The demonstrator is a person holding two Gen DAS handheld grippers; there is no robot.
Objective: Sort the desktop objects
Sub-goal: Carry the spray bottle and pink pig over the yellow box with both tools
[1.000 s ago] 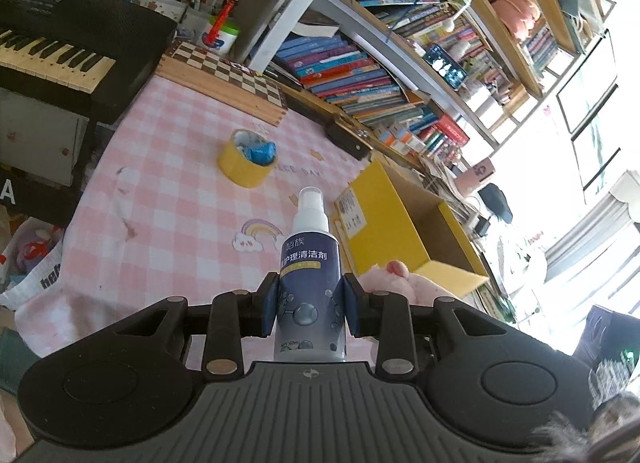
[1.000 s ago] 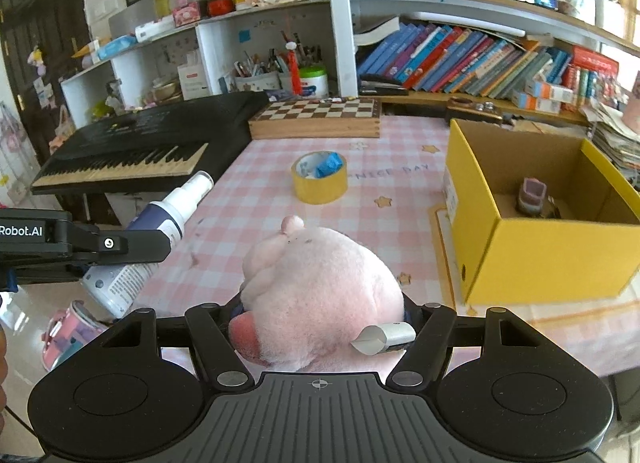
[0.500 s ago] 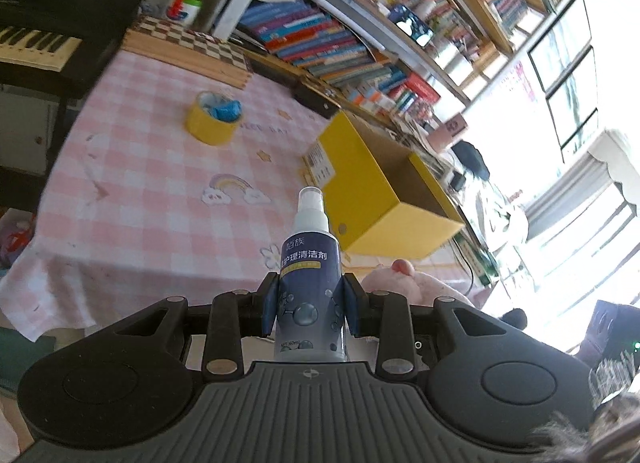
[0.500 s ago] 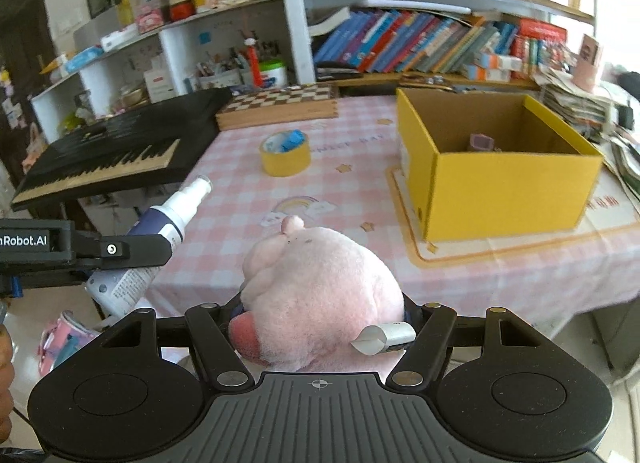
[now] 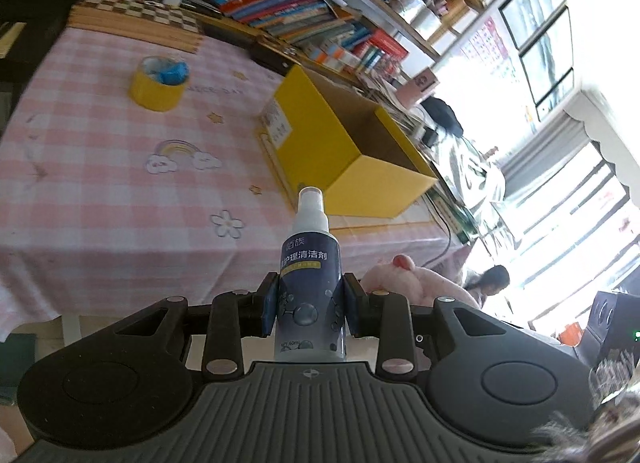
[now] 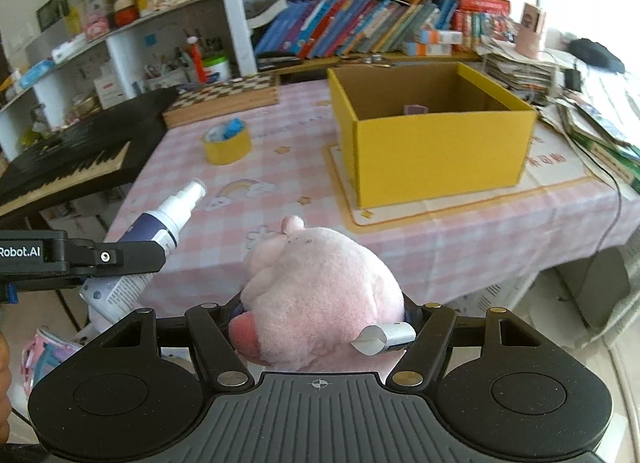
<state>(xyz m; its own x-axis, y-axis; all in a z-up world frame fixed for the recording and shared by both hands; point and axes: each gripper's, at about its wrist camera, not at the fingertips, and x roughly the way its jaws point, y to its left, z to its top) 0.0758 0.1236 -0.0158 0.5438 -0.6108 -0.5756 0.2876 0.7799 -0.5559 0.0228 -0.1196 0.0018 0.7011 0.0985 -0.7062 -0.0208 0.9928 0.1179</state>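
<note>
Left hand-held gripper (image 5: 310,305) pinches spray bottle (image 5: 310,275); right hand-held gripper (image 6: 320,321) apparently squeezes pink plush (image 6: 320,295).

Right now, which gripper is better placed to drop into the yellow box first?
Right, probably. The right gripper holds the pink plush facing the yellow box opening. The left gripper, holding the spray bottle, sits off its corner.

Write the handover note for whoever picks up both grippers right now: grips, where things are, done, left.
Left gripper: shut on the dark blue spray bottle with white nozzle.
Right gripper: shut on the pink plush toy.
Both are off the near edge of the pink checked table.
Yellow cardboard box holds one small purple item.
Yellow tape roll lies on the table, unsorted.
Left: likely box both, then the tape.
</note>
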